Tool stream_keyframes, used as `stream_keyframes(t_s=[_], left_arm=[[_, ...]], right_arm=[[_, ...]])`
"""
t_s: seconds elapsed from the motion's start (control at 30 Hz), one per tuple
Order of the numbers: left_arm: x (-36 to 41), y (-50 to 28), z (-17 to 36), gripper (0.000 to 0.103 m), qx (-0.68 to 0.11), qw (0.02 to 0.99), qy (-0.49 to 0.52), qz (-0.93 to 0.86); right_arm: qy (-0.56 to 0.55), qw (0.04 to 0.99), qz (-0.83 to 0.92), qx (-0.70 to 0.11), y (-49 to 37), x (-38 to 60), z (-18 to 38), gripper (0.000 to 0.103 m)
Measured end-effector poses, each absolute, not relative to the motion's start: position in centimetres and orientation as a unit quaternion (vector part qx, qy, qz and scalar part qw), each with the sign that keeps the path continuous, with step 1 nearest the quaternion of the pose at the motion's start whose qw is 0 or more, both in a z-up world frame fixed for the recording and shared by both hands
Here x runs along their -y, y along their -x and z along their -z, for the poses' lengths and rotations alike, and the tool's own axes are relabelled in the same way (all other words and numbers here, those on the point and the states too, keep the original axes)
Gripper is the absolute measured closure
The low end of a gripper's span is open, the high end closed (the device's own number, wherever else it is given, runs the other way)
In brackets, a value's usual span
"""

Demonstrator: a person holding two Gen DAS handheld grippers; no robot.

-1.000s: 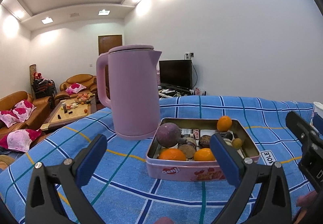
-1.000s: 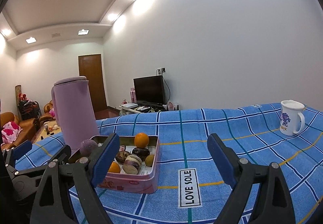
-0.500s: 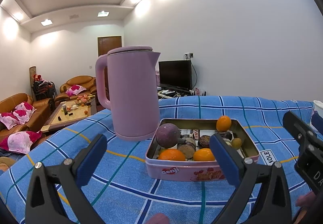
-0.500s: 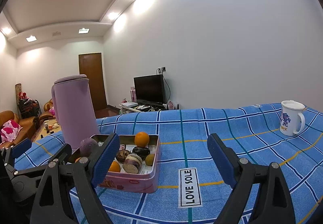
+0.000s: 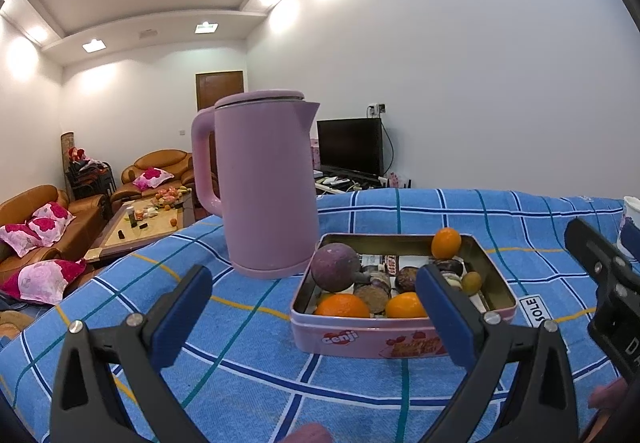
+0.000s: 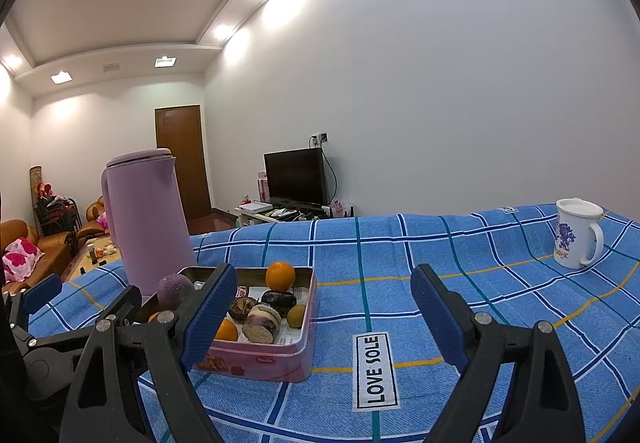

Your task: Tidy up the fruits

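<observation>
Nothing had shifted since the earlier frames: both grippers and every object sat where they were a second before.

Landmark: shallow pink rectangular metal tin (image 5: 404,335), open, resting on the blue checked cloth (image 5: 248,359) that covered the table.

Left of the tin, just beside its far left corner, stood a tall pink plastic kettle (image 5: 264,183), upright, lid closed, handle turned away from the tin.

Left gripper (image 5: 316,317): blue-padded jaws spread wide, nothing between them, hovering in front of the tin's near wall and apart from it.

Inside the tin: a round purple fruit (image 5: 335,272) at the far left, two oranges (image 5: 344,306) along the near wall, a third small orange (image 5: 446,243) at the far right corner, a small green fruit (image 5: 471,282) by the right wall, and dark brown pieces in the middle that could not be identified.

Right gripper (image 6: 322,309): jaws likewise wide apart and empty, held to the right of the tin, its left finger overlapping the tin's near left part in the right wrist view.

Well to the right of the tin stood a white mug with a blue flower print (image 6: 576,239), upright on the cloth.
</observation>
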State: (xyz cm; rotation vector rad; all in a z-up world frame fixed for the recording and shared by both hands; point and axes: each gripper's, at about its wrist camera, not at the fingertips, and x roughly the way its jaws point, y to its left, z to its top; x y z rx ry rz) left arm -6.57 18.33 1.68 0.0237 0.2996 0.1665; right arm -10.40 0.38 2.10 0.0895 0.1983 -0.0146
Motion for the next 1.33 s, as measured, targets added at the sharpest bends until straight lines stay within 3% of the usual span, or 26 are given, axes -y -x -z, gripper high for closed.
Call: stream_keyframes(t_s=[1.33], left_arm=[[-18.30, 6.20, -1.46, 0.000, -0.156, 0.985, -0.015, -0.075]], right_arm=[[-0.045, 0.993, 0.013, -0.104, 10.42, -0.38, -2.10, 0.013]])
